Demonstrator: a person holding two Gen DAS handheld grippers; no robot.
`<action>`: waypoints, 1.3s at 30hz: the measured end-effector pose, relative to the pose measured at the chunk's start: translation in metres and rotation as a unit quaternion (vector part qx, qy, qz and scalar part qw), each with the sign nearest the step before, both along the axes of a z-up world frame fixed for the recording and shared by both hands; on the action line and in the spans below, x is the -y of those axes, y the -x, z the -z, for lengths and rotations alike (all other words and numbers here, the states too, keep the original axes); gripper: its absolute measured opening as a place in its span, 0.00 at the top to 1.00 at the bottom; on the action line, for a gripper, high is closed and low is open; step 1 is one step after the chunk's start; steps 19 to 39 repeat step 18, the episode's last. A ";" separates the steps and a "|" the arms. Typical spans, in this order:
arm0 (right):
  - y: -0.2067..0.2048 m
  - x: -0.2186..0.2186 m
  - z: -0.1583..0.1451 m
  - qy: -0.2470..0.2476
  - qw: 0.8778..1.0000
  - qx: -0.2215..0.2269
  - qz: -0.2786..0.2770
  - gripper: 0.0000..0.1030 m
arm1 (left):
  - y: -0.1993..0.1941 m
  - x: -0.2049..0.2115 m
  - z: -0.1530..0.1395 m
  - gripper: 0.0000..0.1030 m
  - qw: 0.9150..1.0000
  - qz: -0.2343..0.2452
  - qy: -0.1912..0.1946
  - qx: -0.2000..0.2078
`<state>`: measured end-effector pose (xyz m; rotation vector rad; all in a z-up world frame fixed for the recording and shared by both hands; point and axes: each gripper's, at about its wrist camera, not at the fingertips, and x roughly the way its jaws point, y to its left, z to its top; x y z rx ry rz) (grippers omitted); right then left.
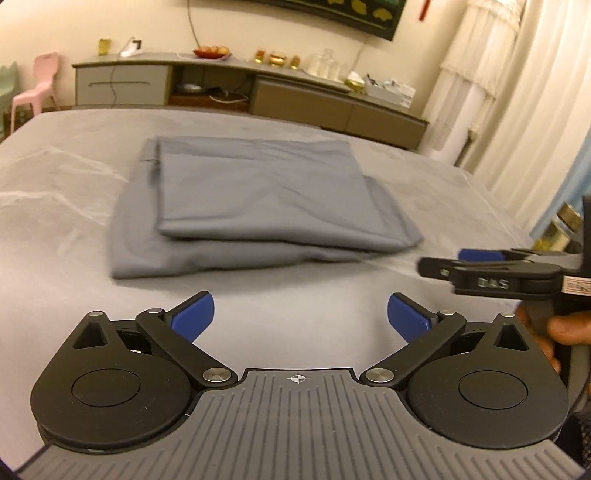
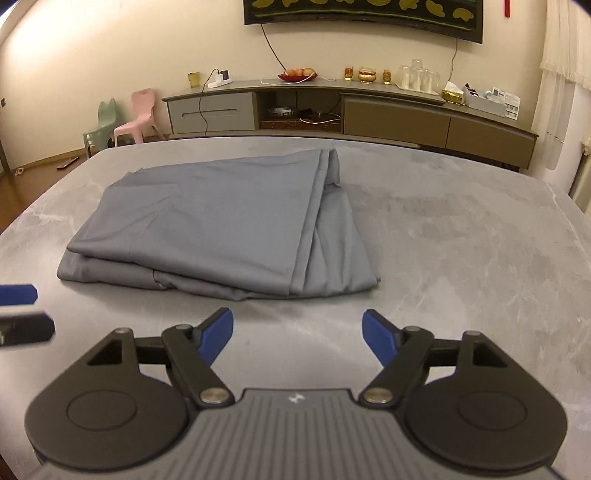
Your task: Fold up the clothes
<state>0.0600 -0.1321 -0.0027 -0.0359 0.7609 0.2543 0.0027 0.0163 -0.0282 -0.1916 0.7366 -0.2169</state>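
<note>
Right now both tools sit clear of the cloth. Left gripper (image 1: 301, 314) fills the bottom of the left wrist view, blue pads (image 1: 194, 315) spread wide, nothing between them, only bare grey table (image 1: 55, 206) under the gap. Right gripper (image 2: 297, 334) at the bottom of the right wrist view, also spread wide and holding nothing.

Folded grey garment (image 1: 255, 206) lies flat in the centre of the left wrist view, above the fingers and apart from them. It is layered: a smaller top panel on a wider lower layer that sticks out at the left and bottom edges. In the right wrist view the same garment (image 2: 221, 225) sits centre-left, with stacked fold edges running down its right side. Neither gripper touches it.

Right gripper also shows side-on at the right edge of the left wrist view (image 1: 439, 264), with a hand (image 1: 554, 332) gripping its handle just below. A blue pad and black finger of the left gripper poke in at the left edge of the right wrist view (image 2: 16, 306), blurred.

Background, top of frame: low sideboard (image 2: 369, 110) along the wall, pink chair (image 2: 138, 114) and green chair (image 2: 101, 127) at upper left, dark framed picture (image 2: 362, 11) on the wall, white curtain (image 1: 517, 92) at upper right.
</note>
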 end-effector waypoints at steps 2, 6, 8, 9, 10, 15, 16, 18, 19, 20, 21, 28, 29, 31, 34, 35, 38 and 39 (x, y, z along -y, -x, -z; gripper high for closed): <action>0.003 0.002 -0.001 -0.001 1.000 0.000 0.001 0.23 | 0.001 0.012 -0.001 0.08 1.000 -0.001 -0.008 -0.005; 0.008 0.005 -0.005 0.001 1.000 0.010 -0.006 0.19 | 0.002 0.033 -0.003 0.08 1.000 0.003 -0.020 -0.016; 0.009 0.005 -0.008 0.001 1.000 0.015 -0.008 0.18 | 0.003 0.041 -0.003 0.08 1.000 0.007 -0.024 -0.019; 0.010 0.005 -0.010 0.001 1.000 0.017 -0.008 0.17 | 0.004 0.045 -0.004 0.08 0.999 0.009 -0.025 -0.018; 0.011 0.005 -0.011 0.001 1.000 0.018 -0.009 0.17 | 0.005 0.047 -0.005 0.08 0.999 0.011 -0.025 -0.017; 0.014 -0.001 -0.012 0.007 1.000 0.019 -0.017 0.17 | 0.011 0.057 -0.008 0.08 0.999 0.022 -0.037 -0.014; 0.014 -0.002 -0.012 0.008 1.000 0.019 -0.019 0.16 | 0.012 0.059 -0.008 0.08 0.999 0.023 -0.042 -0.013; 0.015 -0.004 -0.012 0.012 1.000 0.019 -0.021 0.16 | 0.013 0.059 -0.009 0.08 0.999 0.024 -0.046 -0.012; 0.015 -0.004 -0.012 0.012 1.000 0.019 -0.021 0.16 | 0.013 0.059 -0.009 0.08 0.999 0.024 -0.046 -0.012; 0.015 -0.004 -0.012 0.012 1.000 0.019 -0.021 0.16 | 0.013 0.059 -0.009 0.08 0.999 0.024 -0.046 -0.012; 0.015 -0.004 -0.012 0.012 1.000 0.019 -0.021 0.16 | 0.013 0.059 -0.009 0.08 0.999 0.024 -0.046 -0.012; 0.015 -0.004 -0.012 0.012 1.000 0.019 -0.021 0.16 | 0.013 0.059 -0.009 0.08 0.999 0.024 -0.046 -0.012; 0.015 -0.004 -0.012 0.012 1.000 0.019 -0.021 0.16 | 0.013 0.059 -0.009 0.08 0.999 0.024 -0.046 -0.012; 0.015 -0.004 -0.012 0.012 1.000 0.019 -0.021 0.16 | 0.013 0.059 -0.009 0.08 0.999 0.024 -0.046 -0.012; 0.015 -0.004 -0.012 0.012 1.000 0.019 -0.021 0.16 | 0.013 0.059 -0.009 0.08 0.999 0.024 -0.046 -0.012; 0.015 -0.004 -0.012 0.012 1.000 0.019 -0.021 0.16 | 0.013 0.059 -0.009 0.08 0.999 0.024 -0.046 -0.012; 0.015 -0.004 -0.012 0.012 1.000 0.019 -0.021 0.16 | 0.013 0.059 -0.009 0.08 0.999 0.024 -0.046 -0.012; 0.015 -0.004 -0.012 0.012 1.000 0.019 -0.021 0.16 | 0.013 0.059 -0.009 0.08 0.999 0.024 -0.046 -0.012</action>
